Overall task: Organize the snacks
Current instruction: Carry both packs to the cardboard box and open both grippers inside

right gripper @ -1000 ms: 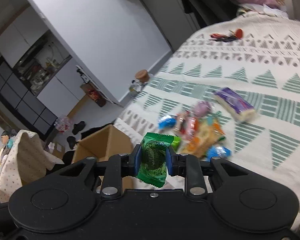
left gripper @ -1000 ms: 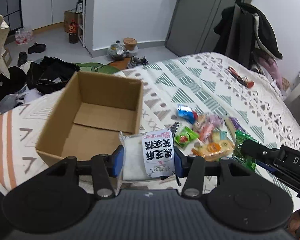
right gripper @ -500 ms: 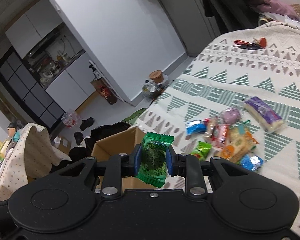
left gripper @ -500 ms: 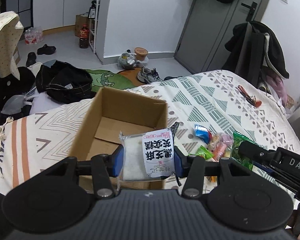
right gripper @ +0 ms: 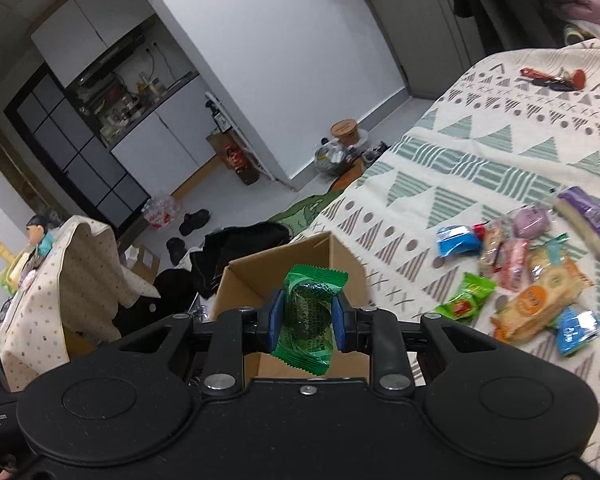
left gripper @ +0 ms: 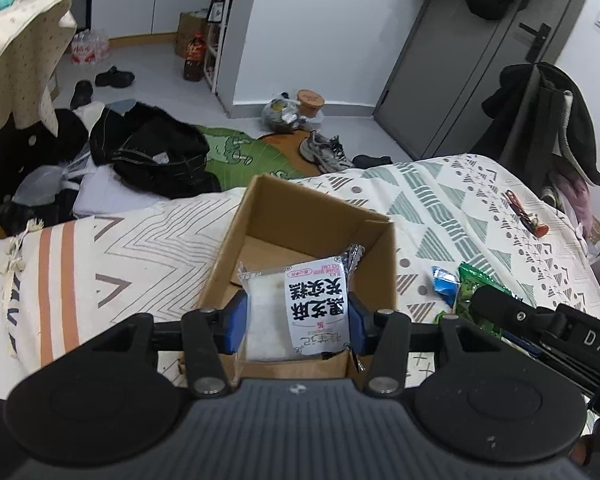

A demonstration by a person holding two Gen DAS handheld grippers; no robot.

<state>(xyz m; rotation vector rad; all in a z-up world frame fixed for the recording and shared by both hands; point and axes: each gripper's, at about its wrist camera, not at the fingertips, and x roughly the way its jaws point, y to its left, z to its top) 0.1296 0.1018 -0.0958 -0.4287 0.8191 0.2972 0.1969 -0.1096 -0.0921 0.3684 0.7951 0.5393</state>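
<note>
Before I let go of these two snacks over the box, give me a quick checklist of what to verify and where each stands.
1. Left claw shut on white packet: ok.
2. Right claw shut on green packet: ok.
3. White packet over the cardboard box opening: ok.
4. Green packet over the opening: cannot tell; it seems near the box's front edge.
5. Room in the box: ok, bare floor shows.
6. Box upright on the bedspread: ok.

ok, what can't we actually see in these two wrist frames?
- Cardboard box floor, left wrist view: near part hidden behind the white snack packet.
- Box interior, right wrist view: blocked by the green packet and gripper body.
- Snack pile labels, right wrist view: too blurred to read.
</note>
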